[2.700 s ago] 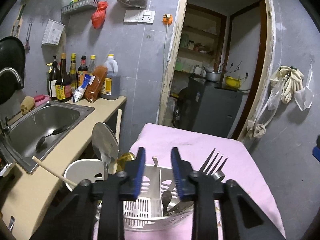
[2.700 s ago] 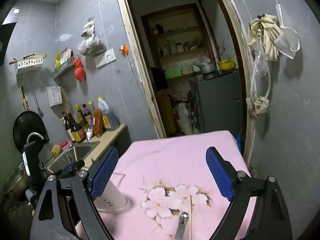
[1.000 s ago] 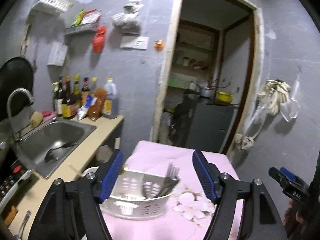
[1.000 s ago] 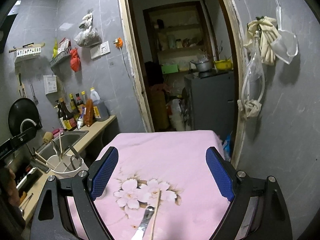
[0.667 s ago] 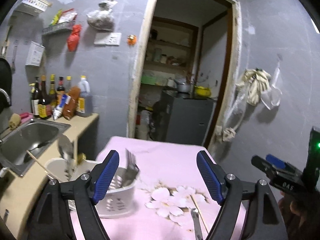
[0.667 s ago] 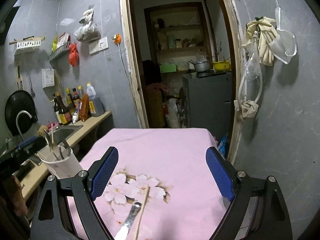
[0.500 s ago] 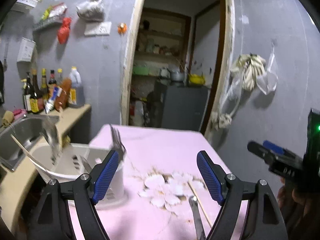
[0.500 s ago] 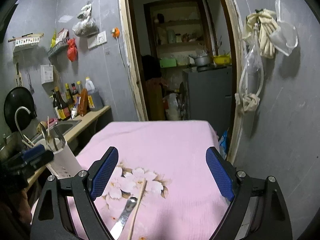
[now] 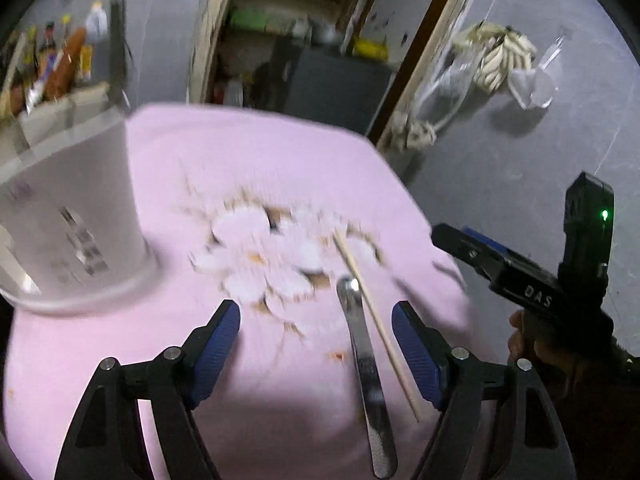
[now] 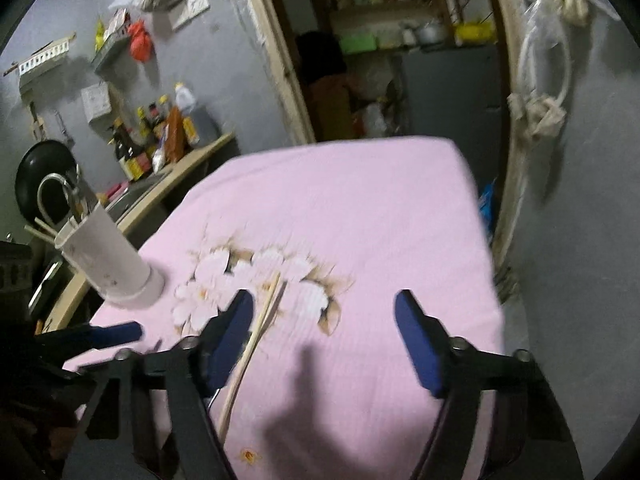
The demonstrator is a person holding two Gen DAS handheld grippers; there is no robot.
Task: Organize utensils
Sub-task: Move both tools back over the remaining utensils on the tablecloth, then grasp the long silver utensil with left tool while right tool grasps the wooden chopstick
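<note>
A white utensil holder (image 9: 76,216) stands at the left of the pink floral tablecloth (image 9: 248,152), with utensils sticking out of it; it also shows in the right wrist view (image 10: 108,264). A metal utensil handle (image 9: 362,360) and a wooden chopstick (image 9: 376,320) lie on the cloth between my left gripper's fingers. My left gripper (image 9: 316,340) is open and empty just above them. My right gripper (image 10: 324,332) is open and empty over the cloth, with the chopsticks (image 10: 256,336) by its left finger. The right gripper also shows in the left wrist view (image 9: 520,280).
A counter with sauce bottles (image 10: 160,136) and a sink faucet (image 10: 52,192) lies left of the table. An open doorway (image 10: 400,52) with shelves is behind. Gloves and bags hang on the right wall (image 9: 500,60).
My left gripper has swung right and down from the utensil holder to the metal utensil and chopstick on the cloth. My right gripper has tilted down toward the cloth.
</note>
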